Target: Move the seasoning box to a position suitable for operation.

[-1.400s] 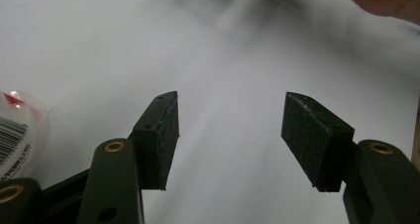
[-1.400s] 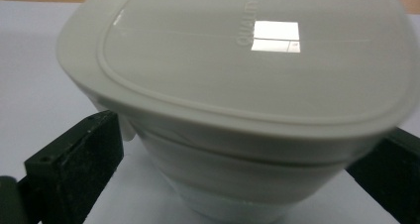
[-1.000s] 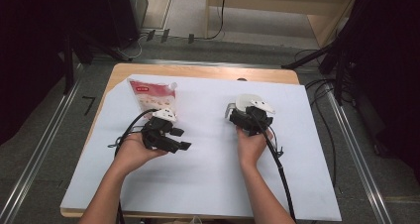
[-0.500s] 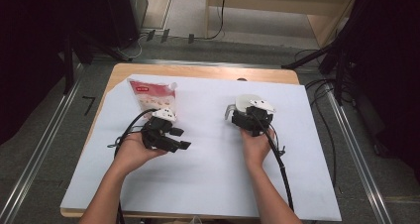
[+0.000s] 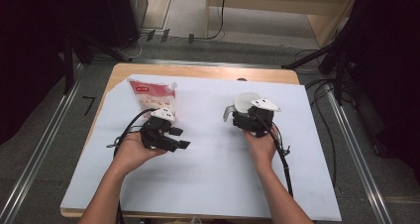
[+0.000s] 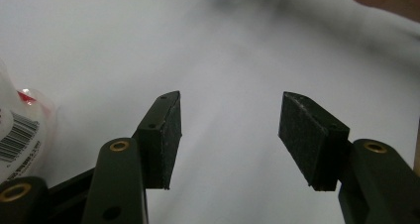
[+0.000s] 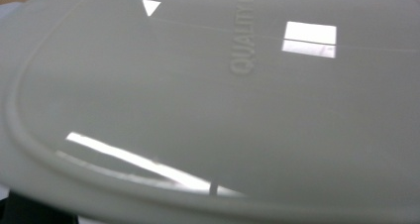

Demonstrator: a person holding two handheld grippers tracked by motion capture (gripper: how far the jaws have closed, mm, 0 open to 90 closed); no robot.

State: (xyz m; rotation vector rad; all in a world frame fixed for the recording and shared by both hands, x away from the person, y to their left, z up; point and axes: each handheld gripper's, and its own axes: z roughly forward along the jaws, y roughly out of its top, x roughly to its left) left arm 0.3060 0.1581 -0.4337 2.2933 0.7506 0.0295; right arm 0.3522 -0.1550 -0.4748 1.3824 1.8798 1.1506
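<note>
Lid (image 7: 208, 110), pale and round, sits near the counter's (image 5: 208, 184) far right edge; our right gripper (image 5: 251, 121) is against it, grip unclear. Our left gripper (image 5: 171, 137) rests mid-counter with jaws spread and empty, the pouch (image 5: 148, 92) waiting just beyond it near the far left corner.

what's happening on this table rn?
A person sits at a white-covered table with a gripper in each hand. The left gripper has its jaws open with nothing between them, resting beside a red-and-white pouch. The right gripper is up against a pale grey lidded container; its own view shows the lid very close. Whether it grips the container cannot be told.
</note>
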